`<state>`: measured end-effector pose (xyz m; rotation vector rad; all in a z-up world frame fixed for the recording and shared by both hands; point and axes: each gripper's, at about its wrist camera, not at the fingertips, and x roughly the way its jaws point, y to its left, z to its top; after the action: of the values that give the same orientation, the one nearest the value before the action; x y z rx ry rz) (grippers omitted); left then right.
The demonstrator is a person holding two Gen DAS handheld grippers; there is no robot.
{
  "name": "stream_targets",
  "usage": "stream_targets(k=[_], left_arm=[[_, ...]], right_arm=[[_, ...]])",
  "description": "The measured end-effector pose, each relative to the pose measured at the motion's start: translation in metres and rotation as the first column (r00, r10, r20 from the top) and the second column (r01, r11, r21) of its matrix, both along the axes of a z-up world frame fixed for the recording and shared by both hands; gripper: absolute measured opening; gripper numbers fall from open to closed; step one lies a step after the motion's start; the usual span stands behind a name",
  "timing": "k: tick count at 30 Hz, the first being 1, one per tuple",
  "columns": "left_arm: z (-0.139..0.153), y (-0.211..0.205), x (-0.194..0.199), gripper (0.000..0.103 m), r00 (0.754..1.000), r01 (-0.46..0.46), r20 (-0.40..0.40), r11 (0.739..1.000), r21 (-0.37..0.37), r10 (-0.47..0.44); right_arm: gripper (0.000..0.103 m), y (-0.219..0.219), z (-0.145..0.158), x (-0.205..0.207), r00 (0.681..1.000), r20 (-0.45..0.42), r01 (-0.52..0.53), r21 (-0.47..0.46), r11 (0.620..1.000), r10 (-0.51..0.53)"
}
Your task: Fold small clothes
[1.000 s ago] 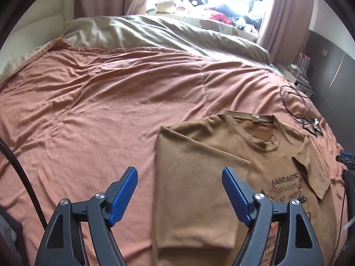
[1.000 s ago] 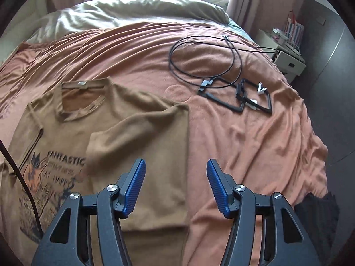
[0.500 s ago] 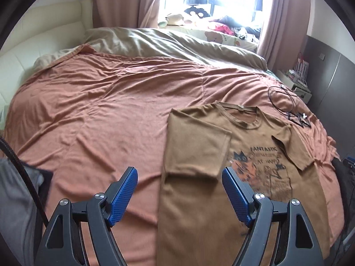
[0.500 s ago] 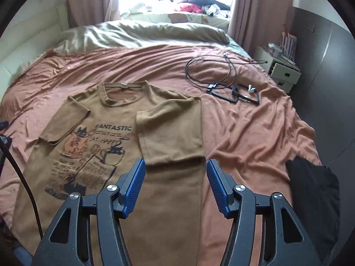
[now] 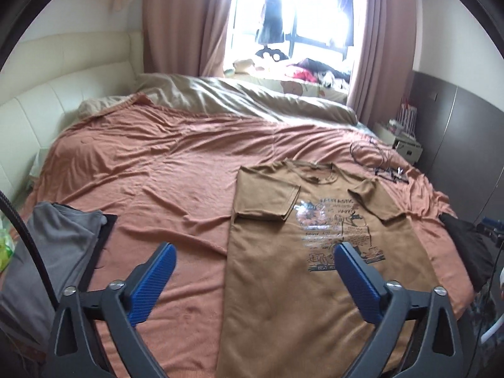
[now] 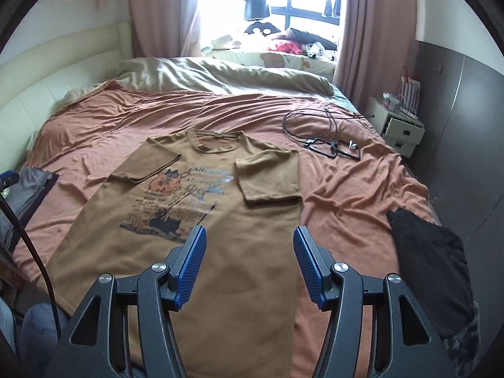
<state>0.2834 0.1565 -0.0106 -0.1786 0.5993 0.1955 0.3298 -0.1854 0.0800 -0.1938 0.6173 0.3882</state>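
A brown T-shirt (image 5: 283, 299) (image 6: 252, 271) with a cat print lies flat, print up, on the orange bedsheet (image 5: 163, 176), both sleeves folded inward. My left gripper (image 5: 252, 271) hovers above the shirt's lower left edge; its jaws are opening wide and nothing is between them. My right gripper (image 6: 249, 252) hangs over the shirt's lower right part, open, with only the cloth far below showing in the gap. Neither gripper touches the shirt.
Grey and black folded clothes (image 5: 53, 252) lie at the bed's left edge, a black garment (image 6: 431, 258) at the right edge. A black cable with spectacles (image 6: 327, 138) rests beyond the shirt. A beige duvet (image 6: 220, 75), window, curtains and a nightstand (image 6: 400, 126) stand behind.
Both grippers have pulled back and risen, so the whole shirt and more of the room show. The left jaws stand wider apart than before. The shirt has not moved.
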Motion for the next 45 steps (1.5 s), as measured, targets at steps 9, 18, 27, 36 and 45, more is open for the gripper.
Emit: stream_targets(k=[9,18,27,36,45], left_arm=[[0.013,-0.021,-0.078,0.103,1.000,0.015,0.011,0.999,0.045,-0.015],[0.002,-0.038,-0.138,0.103,1.000,0.019,-0.018,0.998,0.068,-0.018],[-0.020,-0.045,-0.185,0.103,0.997,0.076,0.015,0.997,-0.005,-0.076],[-0.037,-0.045,-0.214,0.103,0.996,0.074,0.046,0.997,-0.024,-0.072],[-0.051,-0.044,-0.224,0.103,0.997,0.062,0.040,0.998,-0.013,-0.062]], right_arm=[[0.080,-0.028,0.008,-0.078,0.999,-0.036,0.018,0.059,0.998,-0.016],[0.103,-0.052,0.005,-0.140,0.999,0.017,0.037,0.117,0.992,-0.039],[0.103,-0.071,-0.012,-0.175,0.997,0.029,0.071,0.120,0.990,-0.075],[0.103,-0.080,-0.030,-0.206,0.996,0.038,0.078,0.142,0.987,-0.084],[0.103,-0.079,-0.052,-0.210,0.990,0.035,0.132,0.140,0.981,-0.139]])
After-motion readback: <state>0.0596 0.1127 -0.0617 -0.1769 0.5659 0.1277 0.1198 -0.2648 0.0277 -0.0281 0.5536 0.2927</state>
